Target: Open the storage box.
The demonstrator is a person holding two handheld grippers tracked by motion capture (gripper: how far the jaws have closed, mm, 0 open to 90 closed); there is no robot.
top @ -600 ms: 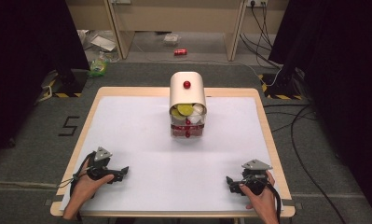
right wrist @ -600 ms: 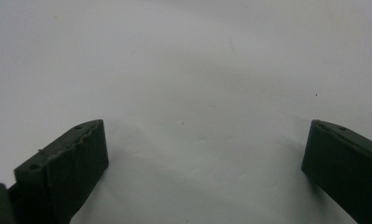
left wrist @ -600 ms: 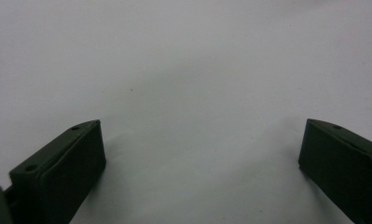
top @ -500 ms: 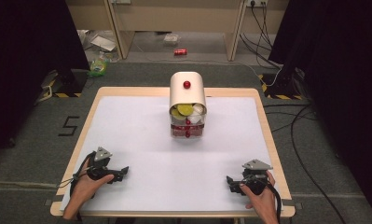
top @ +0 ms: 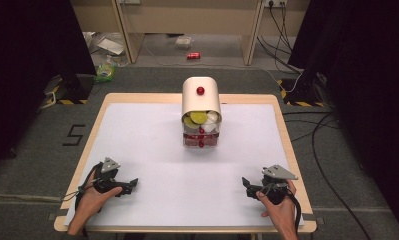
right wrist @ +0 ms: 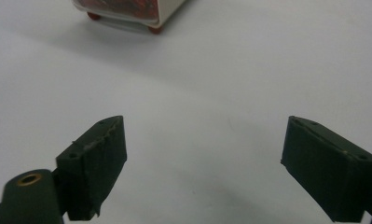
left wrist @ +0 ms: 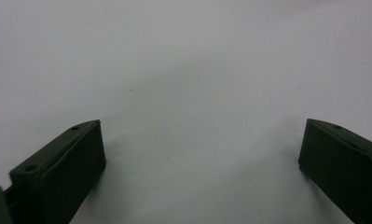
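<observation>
Presently | left claw wide open, empty; right claw likewise | floor mark reads "5"

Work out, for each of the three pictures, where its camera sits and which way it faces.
High view: above the near table edge, looking forward and down on the white table; both hands show, with left gripper and right gripper.
Left gripper view: rides the left gripper, facing bare tabletop between open jaws.
Right gripper view: rides the right gripper, facing the cream container.
Shared: high and right gripper views both show the container.
</observation>
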